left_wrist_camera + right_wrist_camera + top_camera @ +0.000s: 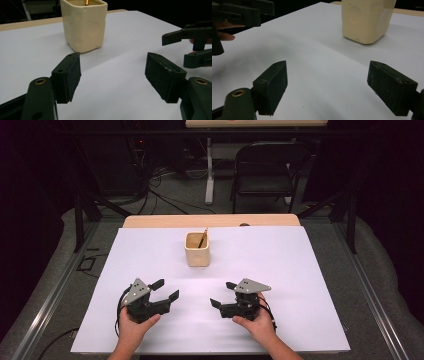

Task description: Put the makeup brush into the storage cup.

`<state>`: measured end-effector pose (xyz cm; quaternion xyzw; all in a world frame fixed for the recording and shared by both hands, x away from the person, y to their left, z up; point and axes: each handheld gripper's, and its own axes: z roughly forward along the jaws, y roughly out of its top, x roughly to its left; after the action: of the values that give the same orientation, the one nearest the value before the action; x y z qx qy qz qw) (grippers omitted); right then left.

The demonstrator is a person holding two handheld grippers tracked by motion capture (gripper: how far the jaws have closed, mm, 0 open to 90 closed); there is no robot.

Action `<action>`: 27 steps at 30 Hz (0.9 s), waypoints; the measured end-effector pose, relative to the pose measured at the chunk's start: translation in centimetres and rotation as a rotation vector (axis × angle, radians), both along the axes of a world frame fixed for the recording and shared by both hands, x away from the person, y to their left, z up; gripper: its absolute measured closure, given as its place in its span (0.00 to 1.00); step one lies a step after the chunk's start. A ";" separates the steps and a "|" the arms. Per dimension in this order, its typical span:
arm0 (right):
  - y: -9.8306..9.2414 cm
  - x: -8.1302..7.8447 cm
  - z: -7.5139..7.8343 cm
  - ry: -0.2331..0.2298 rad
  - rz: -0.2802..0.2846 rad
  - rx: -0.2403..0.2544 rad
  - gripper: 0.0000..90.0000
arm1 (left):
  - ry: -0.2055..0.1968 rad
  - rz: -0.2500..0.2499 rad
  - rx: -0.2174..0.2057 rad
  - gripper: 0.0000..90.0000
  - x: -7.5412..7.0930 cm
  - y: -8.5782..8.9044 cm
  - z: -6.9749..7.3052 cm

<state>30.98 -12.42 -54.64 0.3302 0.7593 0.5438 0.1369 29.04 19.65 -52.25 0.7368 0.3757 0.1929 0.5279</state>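
A cream square cup stands on the white sheet toward the back middle, with a pencil leaning inside it. My left gripper rests at the front left, jaws wide apart and empty, pointing right and forward. My right gripper rests at the front right, open and empty, pointing left. In the left gripper view the cup is ahead between my left gripper jaws, with the right gripper at the right edge. In the right gripper view the cup stands ahead of my right gripper.
A wooden table edge shows behind the white sheet. A black folding chair and cables lie on the floor beyond the table. Metal frame rails run along both sides.
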 end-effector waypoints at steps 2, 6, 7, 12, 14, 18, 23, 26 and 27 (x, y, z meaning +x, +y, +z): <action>0.0 0.0 0.0 0.002 -0.001 0.003 0.18 | -0.006 -0.002 0.013 0.32 -0.1 -0.1 -0.1; 0.0 0.0 0.1 -0.001 -0.002 0.003 0.18 | -0.009 -0.014 0.033 0.32 -0.3 -0.2 -0.2; 0.0 0.0 0.1 -0.003 -0.001 0.004 0.18 | -0.011 -0.009 0.034 0.32 -0.3 -0.3 -0.2; 0.0 0.0 0.1 -0.007 -0.001 0.004 0.18 | -0.009 -0.013 0.041 0.32 -0.4 -0.3 -0.5; 0.0 0.0 0.1 -0.007 -0.001 0.004 0.18 | -0.003 -0.014 0.042 0.32 -0.4 -0.3 -0.7; 0.0 0.0 0.1 -0.004 0.000 0.003 0.18 | -0.001 -0.012 0.048 0.32 -0.4 -0.4 -0.9; 0.1 -0.1 0.0 -0.006 0.004 0.001 0.18 | -0.002 -0.006 0.055 0.32 -0.4 -0.3 -1.0; 0.1 -0.1 0.0 -0.004 0.004 0.001 0.18 | 0.005 -0.005 0.052 0.32 -0.4 -0.2 -1.0; 0.1 -0.1 0.0 -0.003 0.004 0.002 0.18 | 0.007 -0.002 0.056 0.32 -0.4 -0.1 -1.1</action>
<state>30.93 -12.31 -54.65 0.3280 0.7592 0.5454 0.1364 28.67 19.50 -53.30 0.7523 0.3712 0.2003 0.5060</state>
